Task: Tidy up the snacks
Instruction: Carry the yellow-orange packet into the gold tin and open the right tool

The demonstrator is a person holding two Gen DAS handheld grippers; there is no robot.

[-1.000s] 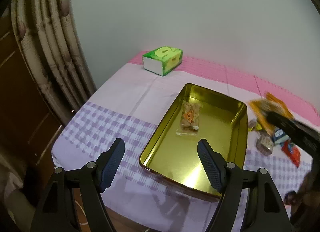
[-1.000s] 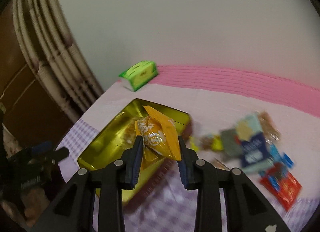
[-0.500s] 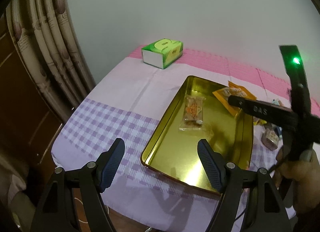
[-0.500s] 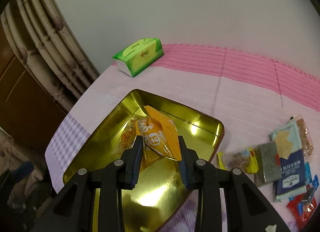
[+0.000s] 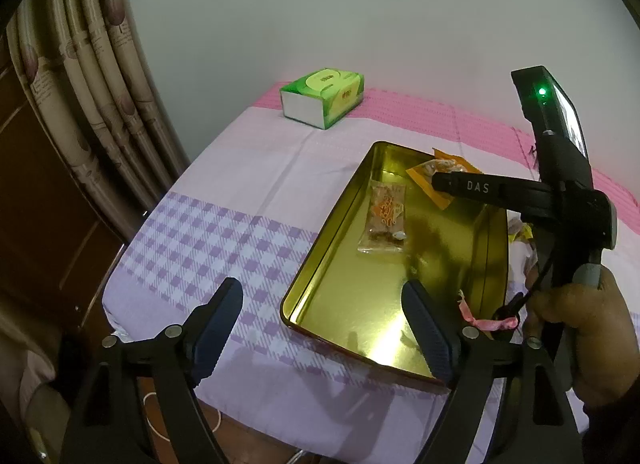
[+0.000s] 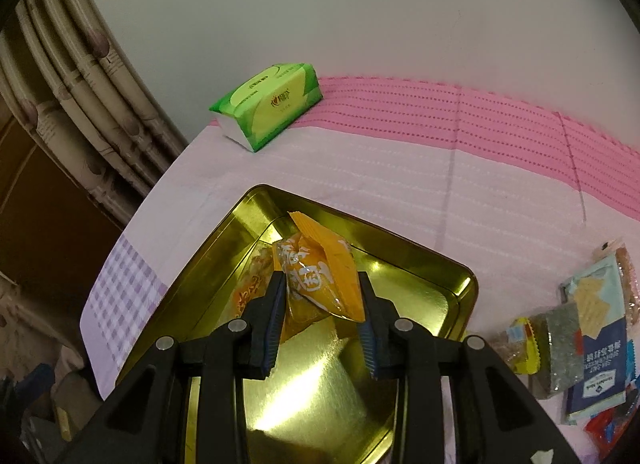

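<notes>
Now hanging over the gold tin tray (image 6: pixel 460 276) rather than beside the snack pile (image 6: pixel 592 336) as a second ago, right hand-held gripper (image 6: pixel 322 304) clamping narrowly on an orange snack packet (image 6: pixel 320 272), above the tray's far end. Left hand-held gripper (image 5: pixel 322 328) hovering over the tray's near-left corner on the checked worktop (image 5: pixel 208 232), jaws wide and having just been opening further, nothing between them. Lying flat inside the tray, a clear-wrapped snack (image 5: pixel 384 220); sitting at the far corner of the worktop, a green tissue pack (image 5: pixel 322 98).
</notes>
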